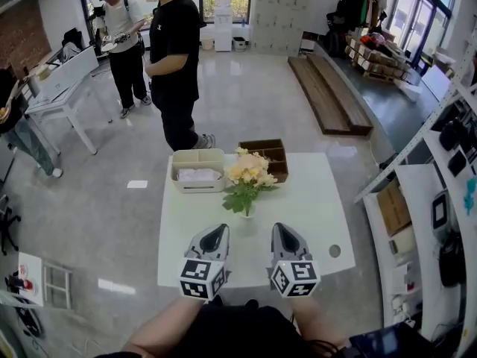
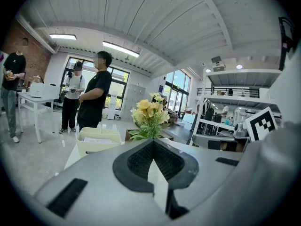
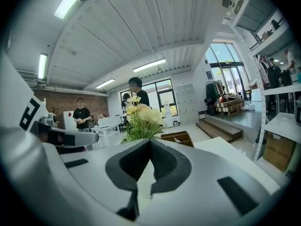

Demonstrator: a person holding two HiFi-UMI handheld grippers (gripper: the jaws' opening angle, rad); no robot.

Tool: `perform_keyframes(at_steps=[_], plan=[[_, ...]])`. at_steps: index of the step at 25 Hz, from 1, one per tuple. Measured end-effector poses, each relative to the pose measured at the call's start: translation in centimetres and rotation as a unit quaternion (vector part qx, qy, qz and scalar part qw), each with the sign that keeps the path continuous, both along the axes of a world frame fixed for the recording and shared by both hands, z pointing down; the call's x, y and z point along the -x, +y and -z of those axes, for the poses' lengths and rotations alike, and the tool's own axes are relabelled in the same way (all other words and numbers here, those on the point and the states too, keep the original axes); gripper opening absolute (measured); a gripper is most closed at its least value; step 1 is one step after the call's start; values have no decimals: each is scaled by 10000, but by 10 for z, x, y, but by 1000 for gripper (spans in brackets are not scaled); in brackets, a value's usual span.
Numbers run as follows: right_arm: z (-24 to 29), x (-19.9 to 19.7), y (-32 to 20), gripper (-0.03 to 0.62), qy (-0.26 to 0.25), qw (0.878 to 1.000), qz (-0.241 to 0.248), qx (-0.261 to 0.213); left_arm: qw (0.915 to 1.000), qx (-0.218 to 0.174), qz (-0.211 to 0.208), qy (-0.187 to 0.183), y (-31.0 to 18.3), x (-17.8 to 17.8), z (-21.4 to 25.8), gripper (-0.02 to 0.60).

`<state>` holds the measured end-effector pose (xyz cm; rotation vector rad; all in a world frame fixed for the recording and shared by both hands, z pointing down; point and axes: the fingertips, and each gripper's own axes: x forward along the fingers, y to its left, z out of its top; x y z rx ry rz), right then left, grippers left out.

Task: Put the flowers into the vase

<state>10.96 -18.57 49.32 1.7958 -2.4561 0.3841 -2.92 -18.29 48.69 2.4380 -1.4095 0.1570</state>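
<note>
Closest to the head camera is the wearer's dark top [image 1: 231,333]. Just past it, two grippers rest side by side at the near edge of the white table [image 1: 320,200], each with its marker cube towards the wearer and its tips pointing towards the table's middle.

The left gripper [image 1: 215,233] has its jaws closed tip to tip. Its own view shows the dark pads [image 2: 136,161] meeting at a point, with only a sliver of tabletop showing through the wedge behind them and nothing caught there [image 2: 153,142]. The right gripper [image 1: 285,232] stands the same way, with its jaws together and empty [image 3: 150,142].

The flowers [image 1: 248,171] are a bunch of pale yellow and cream blooms over green leaves. They stand upright near the table's middle, ahead of both grippers and apart from them. Each gripper view shows them rising just over the closed tips [image 2: 149,114] [image 3: 141,117]. What holds the bunch upright is white against the white tabletop and cannot be made out.

At the table's far edge, left of the bunch, sits a cream plastic bin [image 1: 179,171] with something white inside. Right of the bunch is a brown wooden tray [image 1: 277,155] split into compartments.

Beyond the far edge a person in a black T-shirt [image 1: 173,51] stands on the grey floor, and another person in a white top [image 1: 123,32] stands farther off.
</note>
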Motion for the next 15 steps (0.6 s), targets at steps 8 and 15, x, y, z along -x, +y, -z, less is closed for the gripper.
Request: perform_keyframes(at_steps=[8, 15], plan=[[-1, 3, -2, 3, 7, 10000, 53, 34, 10000, 29, 25, 19, -2, 3, -1, 2], [-5, 4, -2, 3, 6, 10000, 63, 67, 10000, 41, 49, 36, -3, 5, -3, 3]])
